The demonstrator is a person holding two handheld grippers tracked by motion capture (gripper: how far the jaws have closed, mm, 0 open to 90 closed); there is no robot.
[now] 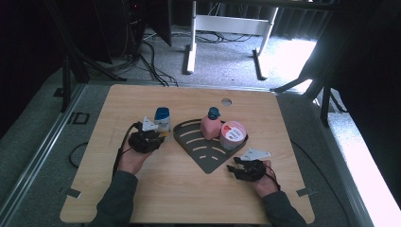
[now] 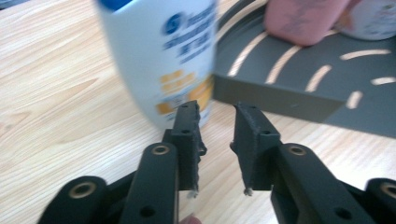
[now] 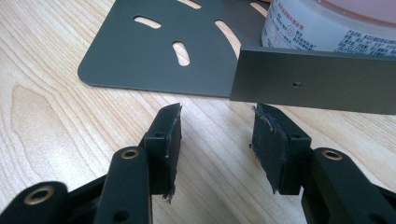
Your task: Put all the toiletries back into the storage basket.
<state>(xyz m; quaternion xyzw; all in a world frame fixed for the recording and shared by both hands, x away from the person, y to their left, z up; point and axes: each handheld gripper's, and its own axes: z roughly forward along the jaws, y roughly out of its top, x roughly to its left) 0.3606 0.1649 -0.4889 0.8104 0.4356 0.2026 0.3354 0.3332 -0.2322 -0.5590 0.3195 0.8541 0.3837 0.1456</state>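
A white shampoo bottle [image 1: 162, 120] with a blue cap stands on the wooden table, just left of a grey slotted tray [image 1: 198, 147]. On the tray stand a pink bottle [image 1: 210, 126] with a blue cap and a white tub [image 1: 232, 135] with a pink lid. My left gripper [image 1: 158, 137] is right in front of the white bottle. In the left gripper view the bottle [image 2: 163, 60] stands just past the left jaw tip; the left gripper [image 2: 217, 109] is open, with nothing between its jaws. My right gripper [image 1: 235, 164] sits at the tray's near right corner. It [image 3: 217, 112] is open, facing the tray wall [image 3: 317, 81].
The tray's raised wall [image 2: 280, 95] runs just right of the white bottle. A small round hole [image 1: 226, 101] sits near the table's far edge. Beyond the table lie floor cables [image 1: 151, 61] and a white desk frame [image 1: 227, 28]. Bare wood stretches in front of both hands.
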